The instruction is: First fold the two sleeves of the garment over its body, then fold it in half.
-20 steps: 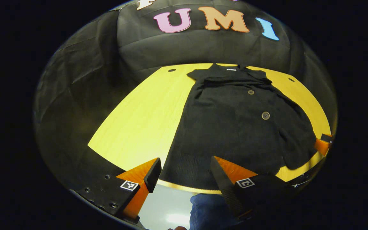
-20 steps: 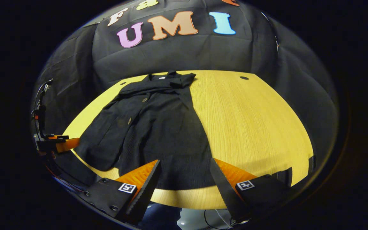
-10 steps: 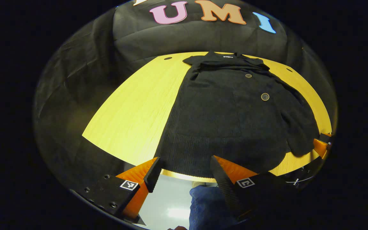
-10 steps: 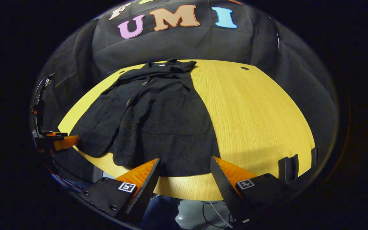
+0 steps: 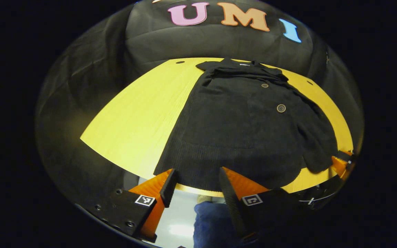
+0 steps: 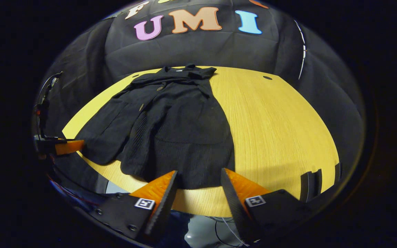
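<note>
Black garment (image 5: 243, 127) flat on yellow table (image 5: 140, 117), hem at near edge; sleeves apparently folded in, dark cloth hides it; left gripper (image 5: 193, 182) and right gripper (image 6: 198, 186) both gaping, empty, poised at hem; pinch corners level, lift together toward collar.

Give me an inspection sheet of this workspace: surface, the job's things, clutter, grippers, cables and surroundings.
Surface: yellow wood-grain table, small dark holes near its far edge.
Job's things: black garment lies flat, collar at the far side, hem at the near edge; both sleeves look folded over the body; half fold not yet done.
Clutter: nothing seen.
Grippers: left gripper and right gripper both open, at the hem, gripping nothing.
Cables: thin cables under the table's near edge.
Surroundings: black cloth wall; pale floor below.
</note>
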Available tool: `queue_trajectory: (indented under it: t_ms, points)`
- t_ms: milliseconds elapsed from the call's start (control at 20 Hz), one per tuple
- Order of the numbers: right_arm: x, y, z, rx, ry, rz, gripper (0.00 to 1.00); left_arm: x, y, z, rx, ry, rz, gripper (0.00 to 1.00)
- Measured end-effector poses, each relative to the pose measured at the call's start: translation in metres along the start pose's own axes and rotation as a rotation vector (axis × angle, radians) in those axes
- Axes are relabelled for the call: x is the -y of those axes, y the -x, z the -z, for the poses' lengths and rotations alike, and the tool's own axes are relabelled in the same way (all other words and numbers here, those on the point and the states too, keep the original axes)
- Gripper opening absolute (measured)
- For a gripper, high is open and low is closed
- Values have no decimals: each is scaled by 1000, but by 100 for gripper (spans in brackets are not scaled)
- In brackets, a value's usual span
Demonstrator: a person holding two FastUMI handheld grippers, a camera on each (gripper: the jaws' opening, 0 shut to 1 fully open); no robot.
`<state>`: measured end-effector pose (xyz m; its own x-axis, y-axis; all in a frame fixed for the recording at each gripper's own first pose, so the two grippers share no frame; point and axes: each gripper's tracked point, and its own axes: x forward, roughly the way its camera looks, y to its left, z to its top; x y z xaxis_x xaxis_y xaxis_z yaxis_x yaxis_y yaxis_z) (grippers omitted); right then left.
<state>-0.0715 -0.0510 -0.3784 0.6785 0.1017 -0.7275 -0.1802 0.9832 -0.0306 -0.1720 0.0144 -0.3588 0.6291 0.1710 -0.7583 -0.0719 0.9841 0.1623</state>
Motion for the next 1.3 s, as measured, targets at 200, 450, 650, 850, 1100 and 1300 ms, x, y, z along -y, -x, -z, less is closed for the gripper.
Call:
queue_trajectory:
  t_ms: [200, 450, 650, 850, 1100, 1300]
  points:
    - [-9, -1, 0, 1, 14, -28, 45, 19, -2, -1, -9, -35, 51, 53]
    - [-10, -2, -1, -9, -42, -55, 13, 29, -2, -2, -21, -144, 55, 0]
    - [-8, -2, -3, -33, -61, -68, 12, 30, -1, -4, -34, -106, 70, 0]
    - [-12, 2, -4, -43, -30, -59, 6, 30, -1, -5, -54, -101, 69, 0]
    - [-8, 15, -37, 3, -63, -55, 6, 34, 4, -40, -15, -91, 81, 0]
    - [1, 22, -93, 87, -78, -29, 6, 38, 7, -95, 56, -35, 106, 0]
